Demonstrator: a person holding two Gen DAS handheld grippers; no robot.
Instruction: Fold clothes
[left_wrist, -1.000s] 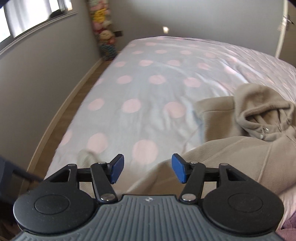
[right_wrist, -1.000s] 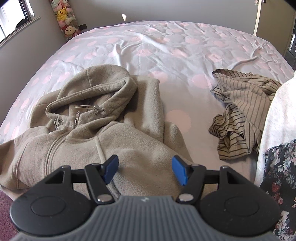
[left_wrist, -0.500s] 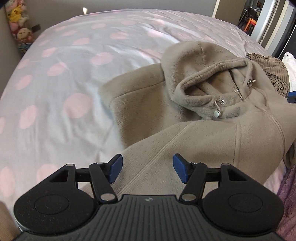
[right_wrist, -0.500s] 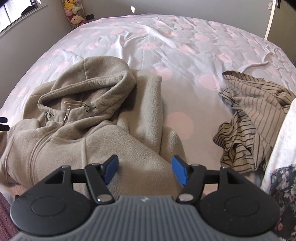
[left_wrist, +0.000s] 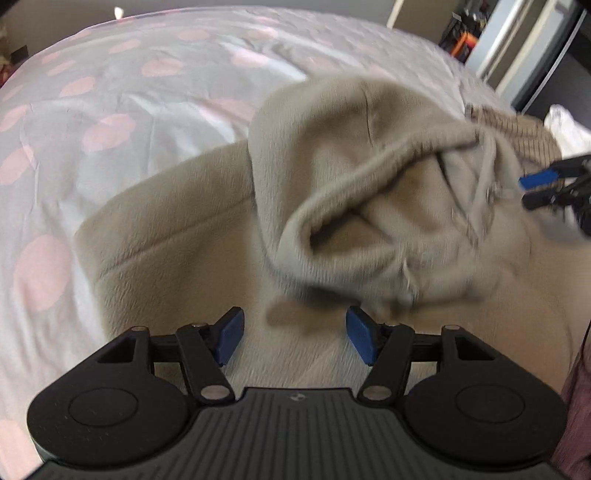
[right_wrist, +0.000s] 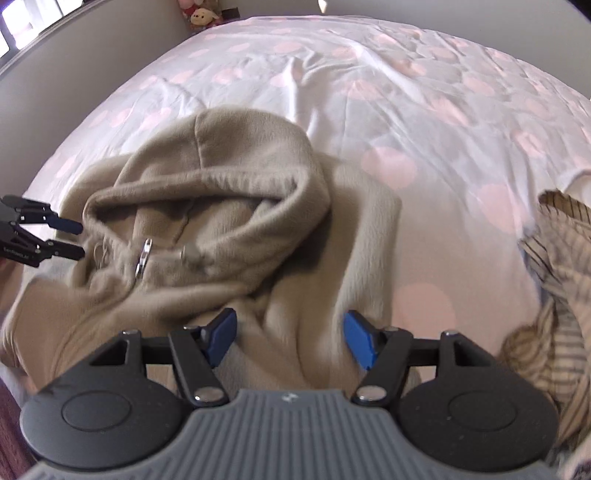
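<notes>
Left wrist view is motion-blurred: hoodie (left_wrist: 354, 206) drawcords and toggle smear, detail unreadable. Hoodie lower body is cut off below both gripper housings; its left sleeve runs out of frame in the right wrist view. Striped garment (right_wrist: 554, 295) is cropped at the right edge, crumpled, shape unclear. Hoodie lies front up on the bed (right_wrist: 406, 92), hood toward the far side, zipper pull (right_wrist: 144, 256) at the collar. Left gripper (left_wrist: 294, 338): jaws wide apart, empty, over hoodie fabric near the collar; contact cannot be told. Right gripper (right_wrist: 290, 338): jaws wide apart, empty, over the hoodie's right shoulder area. No containers in view. Bed cover is pale with pink dots, wrinkled. Grey walls; plush toys (right_wrist: 201, 16) in the far corner; window at upper left.
</notes>
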